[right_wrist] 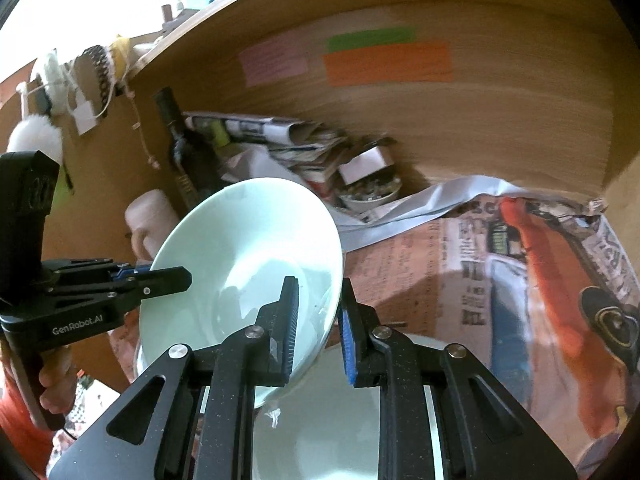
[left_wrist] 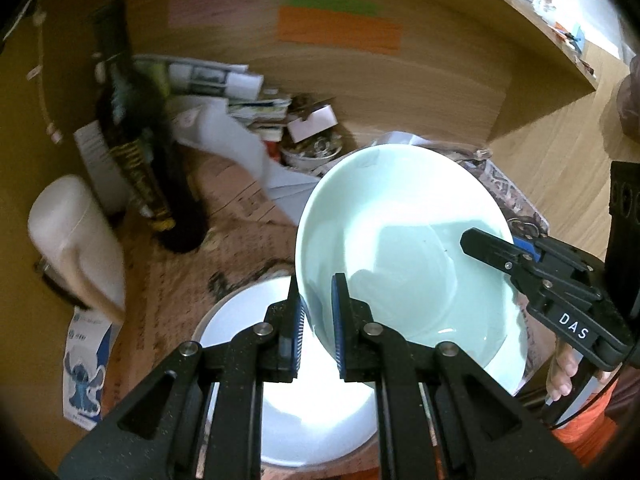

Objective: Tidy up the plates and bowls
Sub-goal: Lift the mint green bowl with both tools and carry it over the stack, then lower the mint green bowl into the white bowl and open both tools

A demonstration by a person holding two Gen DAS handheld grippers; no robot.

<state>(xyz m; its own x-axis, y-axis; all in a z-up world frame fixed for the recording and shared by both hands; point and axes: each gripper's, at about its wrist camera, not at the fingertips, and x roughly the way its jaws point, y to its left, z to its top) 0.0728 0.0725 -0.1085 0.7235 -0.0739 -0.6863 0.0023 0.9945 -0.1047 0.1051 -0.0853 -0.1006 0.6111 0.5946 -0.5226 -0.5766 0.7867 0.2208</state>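
Pale-green bowl [left_wrist: 404, 248], tilted steeply, hollow facing the cameras, clamped by left gripper [left_wrist: 318, 320] and right gripper [right_wrist: 318, 328].

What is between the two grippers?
The pale green bowl: left gripper and right gripper each clamp its rim on opposite sides, shown in both wrist views.

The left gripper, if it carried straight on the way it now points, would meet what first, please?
Probably the newspaper-covered tabletop just beyond the pale green bowl that the left gripper is clamped on, with the dark bottle off to one side. Depth is hard to judge through the fisheye.
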